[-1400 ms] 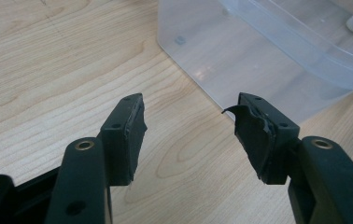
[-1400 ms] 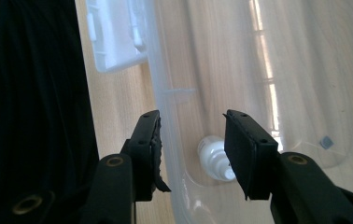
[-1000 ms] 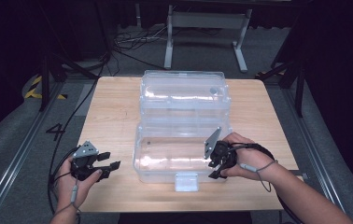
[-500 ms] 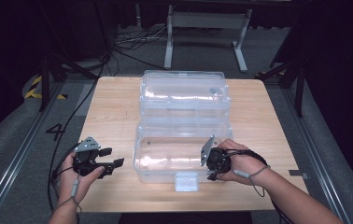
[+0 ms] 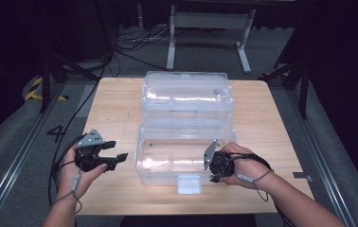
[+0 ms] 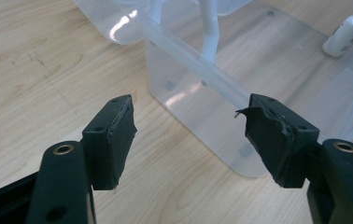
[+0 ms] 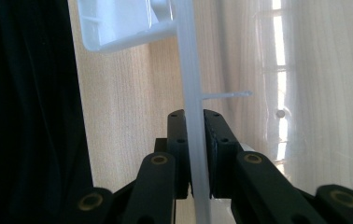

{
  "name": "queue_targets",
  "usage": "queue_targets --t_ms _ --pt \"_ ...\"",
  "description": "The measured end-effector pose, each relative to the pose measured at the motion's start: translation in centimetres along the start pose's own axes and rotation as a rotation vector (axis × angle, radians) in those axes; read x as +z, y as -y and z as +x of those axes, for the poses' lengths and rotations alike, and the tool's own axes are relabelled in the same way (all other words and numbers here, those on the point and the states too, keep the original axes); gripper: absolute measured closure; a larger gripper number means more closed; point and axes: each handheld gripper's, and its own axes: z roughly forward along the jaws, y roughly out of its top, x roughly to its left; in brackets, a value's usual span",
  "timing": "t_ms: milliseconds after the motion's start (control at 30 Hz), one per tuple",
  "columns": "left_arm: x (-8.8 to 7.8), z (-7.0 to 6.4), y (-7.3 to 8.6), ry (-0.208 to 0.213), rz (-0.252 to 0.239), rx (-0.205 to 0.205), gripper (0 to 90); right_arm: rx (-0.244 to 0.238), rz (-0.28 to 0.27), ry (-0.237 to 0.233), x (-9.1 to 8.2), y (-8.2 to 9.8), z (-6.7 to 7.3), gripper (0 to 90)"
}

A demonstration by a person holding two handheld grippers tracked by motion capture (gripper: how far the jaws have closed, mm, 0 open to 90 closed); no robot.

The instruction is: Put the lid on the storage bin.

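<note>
Since my right gripper (image 7: 197,140) is clamped on the clear bin's (image 5: 167,161) thin front rim, it feels light, slick, flexy; left gripper (image 6: 191,140) gapes empty.

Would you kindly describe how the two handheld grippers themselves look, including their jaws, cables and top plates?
Both are black. The left gripper and the right gripper each carry a grey three-cornered plate on top and trail a thin cable with a small grey piece along the forearm. The jaws are black with brass-coloured rivets; the left gripper's pads look worn and torn. No sleeves show.
</note>
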Motion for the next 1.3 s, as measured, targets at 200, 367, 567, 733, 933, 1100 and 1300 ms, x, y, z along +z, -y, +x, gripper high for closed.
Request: queue_targets --t_ms 200,367,567,733,933,1100,1300 --pt "-0.2 0.0 -2.0 0.02 -0.022 0.013 35.0 0.006 -0.009 -0.003 0.0 0.1 -0.1 82.0" --pt "-0.4 -0.2 -3.7 0.03 -0.017 0.03 35.0 0.022 -0.023 -0.001 0.0 0.3 0.0 81.9" --pt "-0.5 -0.3 -6.5 0.06 -0.017 0.058 35.1 0.038 -0.023 -0.002 -0.1 0.3 0.0 81.6" --pt "-0.2 -0.2 -8.7 0.067 -0.017 0.089 35.0 0.044 -0.024 0.0 -0.1 0.3 0.0 81.6" --pt "0.5 -0.3 -10.2 0.085 -0.021 0.109 34.9 0.047 -0.034 0.004 -0.1 0.4 0.1 81.6" --pt "1.6 -0.5 -12.0 0.11 -0.022 0.13 34.9 0.043 -0.036 0.001 -0.1 0.4 0.0 81.4" --pt "2.7 -0.6 -13.6 0.145 -0.041 0.147 34.8 0.053 -0.037 0.001 -0.1 0.4 0.0 81.2"
